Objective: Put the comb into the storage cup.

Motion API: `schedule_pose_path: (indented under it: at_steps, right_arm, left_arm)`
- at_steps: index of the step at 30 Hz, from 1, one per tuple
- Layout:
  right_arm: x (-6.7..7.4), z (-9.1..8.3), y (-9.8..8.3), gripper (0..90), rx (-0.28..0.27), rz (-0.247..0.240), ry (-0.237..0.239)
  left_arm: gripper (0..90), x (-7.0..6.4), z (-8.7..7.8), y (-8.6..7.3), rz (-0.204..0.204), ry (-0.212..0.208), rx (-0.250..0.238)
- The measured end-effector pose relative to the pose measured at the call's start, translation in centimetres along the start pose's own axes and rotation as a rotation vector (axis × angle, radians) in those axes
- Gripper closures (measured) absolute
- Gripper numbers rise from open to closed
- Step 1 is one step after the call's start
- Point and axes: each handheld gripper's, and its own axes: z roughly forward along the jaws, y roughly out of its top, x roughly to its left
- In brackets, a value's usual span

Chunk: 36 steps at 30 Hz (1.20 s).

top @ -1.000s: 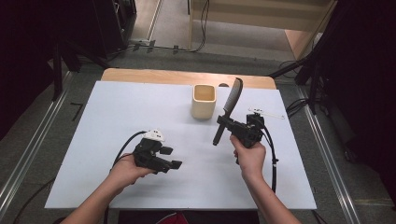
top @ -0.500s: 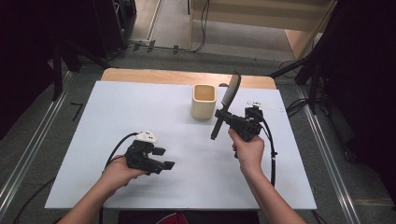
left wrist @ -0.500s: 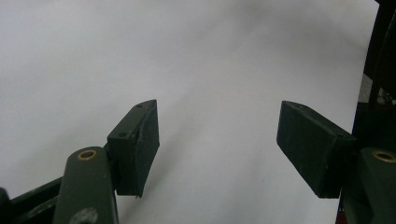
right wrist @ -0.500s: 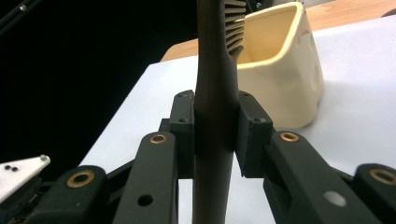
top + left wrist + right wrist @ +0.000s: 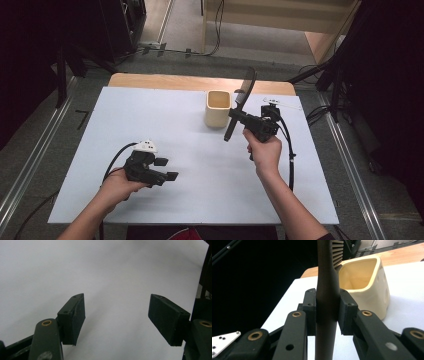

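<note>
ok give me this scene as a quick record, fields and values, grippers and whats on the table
left gripper: open, holds nothing, low over the near left of the table
right gripper: shut on the comb's handle
comb: dark, held roughly upright and tilted, teeth end up, beside the cup
cup: cream, squarish, open top, nothing visible inside, stands at the far middle
table: white sheet over a wooden top
</note>
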Motion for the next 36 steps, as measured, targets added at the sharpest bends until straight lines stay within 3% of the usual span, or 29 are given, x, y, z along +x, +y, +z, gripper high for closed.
schedule_pose_path:
  at_steps: [12, 36]
  right_arm:
    - [0.0, 0.6, 1.2, 69.8, 0.003, -0.001, -0.002]
    - [0.5, 2.5, 4.7, 69.8, -0.024, -0.009, -0.014]
  left_arm:
    - [31.1, 0.5, -0.7, -0.8, -0.020, 0.029, -0.001]
    - [31.1, 1.3, -1.8, -2.0, -0.050, 0.038, -0.014]
